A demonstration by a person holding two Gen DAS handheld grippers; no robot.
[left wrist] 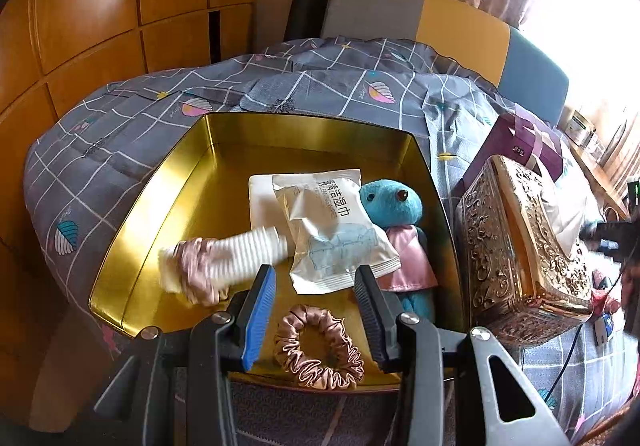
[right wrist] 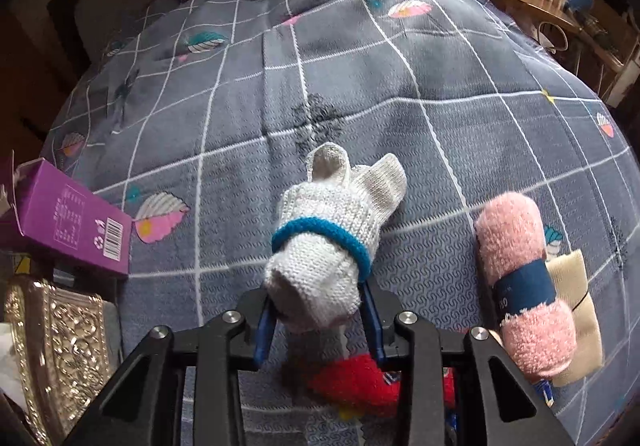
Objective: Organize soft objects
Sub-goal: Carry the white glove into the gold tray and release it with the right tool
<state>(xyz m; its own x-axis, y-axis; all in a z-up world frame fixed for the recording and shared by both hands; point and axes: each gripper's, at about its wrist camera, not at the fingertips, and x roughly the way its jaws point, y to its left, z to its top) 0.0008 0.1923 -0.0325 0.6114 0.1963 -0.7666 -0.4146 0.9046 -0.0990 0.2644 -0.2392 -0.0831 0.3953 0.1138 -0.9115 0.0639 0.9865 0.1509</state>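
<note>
A gold tin tray sits on the bed and holds a white wet-wipe packet, a blue plush toy in a pink dress, a pink scrunchie and a blurred white ribbed cloth bunched with pink fabric. My left gripper hovers open over the tray's near side, above the scrunchie, holding nothing. In the right wrist view my right gripper is shut on the end of a white knitted glove with a blue cuff band. The glove's fingers rest on the bedspread.
A pink yarn skein lies on a beige cloth to the right of the glove, and a red fluffy item lies under the gripper. An ornate gold box stands right of the tray. A purple carton lies nearby.
</note>
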